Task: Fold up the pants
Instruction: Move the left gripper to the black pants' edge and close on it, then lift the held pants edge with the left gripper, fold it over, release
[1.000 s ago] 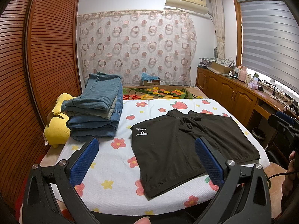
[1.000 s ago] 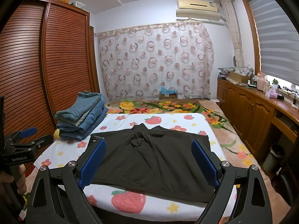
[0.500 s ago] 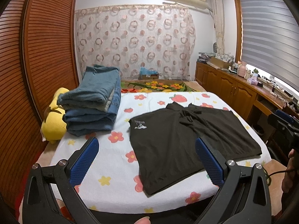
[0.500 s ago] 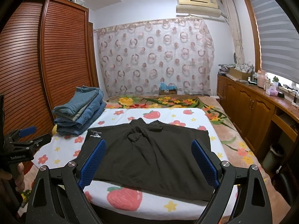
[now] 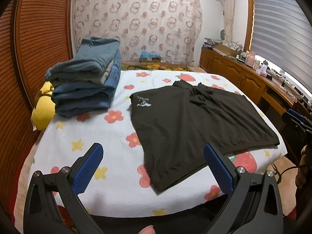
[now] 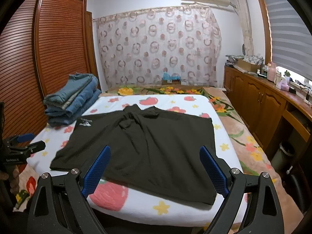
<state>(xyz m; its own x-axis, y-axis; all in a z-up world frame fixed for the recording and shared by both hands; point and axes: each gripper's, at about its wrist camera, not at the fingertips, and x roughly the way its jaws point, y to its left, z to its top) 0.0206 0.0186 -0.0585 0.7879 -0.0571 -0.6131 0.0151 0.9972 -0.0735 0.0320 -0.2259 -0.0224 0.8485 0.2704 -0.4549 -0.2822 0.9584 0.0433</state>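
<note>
Dark shorts-like pants (image 5: 187, 124) lie spread flat on a bed with a white flower-print sheet (image 5: 97, 136); they also show in the right wrist view (image 6: 148, 146). A small white logo (image 5: 143, 102) sits at their far left corner. My left gripper (image 5: 154, 163) is open and empty, above the bed's near edge over the pants' near left corner. My right gripper (image 6: 155, 166) is open and empty, above the pants' near hem. Each gripper shows at the edge of the other's view.
A stack of folded jeans (image 5: 87, 83) sits at the bed's far left, also in the right wrist view (image 6: 72, 101). A yellow plush (image 5: 42, 109) lies beside it. A wooden wardrobe (image 6: 39, 58) is left, wooden cabinets (image 6: 263, 101) right.
Both grippers have moved forward and lower toward the bed, so the pants look larger and nearer. Both stay open. The pants have not moved.
</note>
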